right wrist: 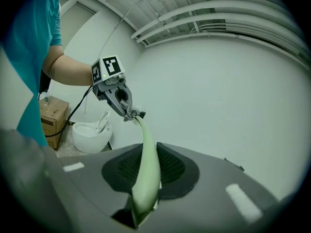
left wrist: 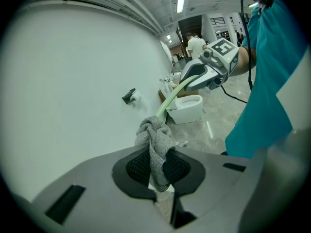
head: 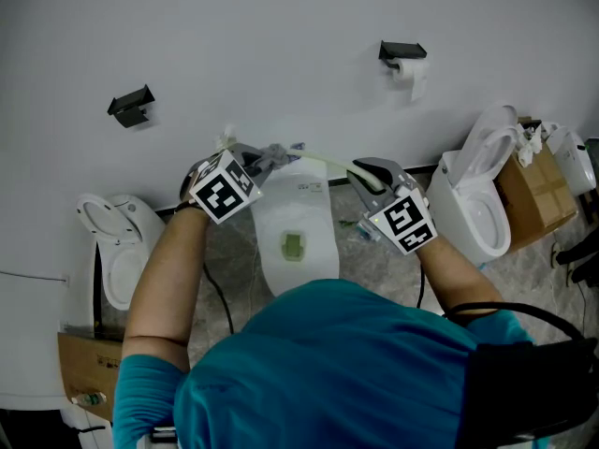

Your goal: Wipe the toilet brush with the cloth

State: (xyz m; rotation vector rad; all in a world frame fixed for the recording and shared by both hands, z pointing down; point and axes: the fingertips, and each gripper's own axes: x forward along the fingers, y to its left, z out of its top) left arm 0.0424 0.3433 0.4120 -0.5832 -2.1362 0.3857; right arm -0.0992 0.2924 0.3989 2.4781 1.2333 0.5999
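While the right gripper (right wrist: pixel 146 171) clamps its jaws onto the thick end of the pale green toilet brush handle (right wrist: pixel 147 149), the left gripper (left wrist: pixel 158 166) has its jaws closed on a fold of grey knitted cloth (left wrist: pixel 155 137). The rest of the cloth is bunched against the handle's thin far end. Both are held up in front of the person, over a white toilet (head: pixel 271 251) by the wall. The bristle end cannot be made out in any view. The main risk is probably slippage. The handle looks smooth and tapered and is gripped at one end only, so sideways pressure from the cloth at the other end could lever it round in the jaws, or out of them and down towards the bowl. The cloth is pinched by a narrow fold, and a hard drag along the handle might pull it free. With the cloth wadded on one side, a stroke could also leave the handle's far face unwiped unless the right gripper turns it.
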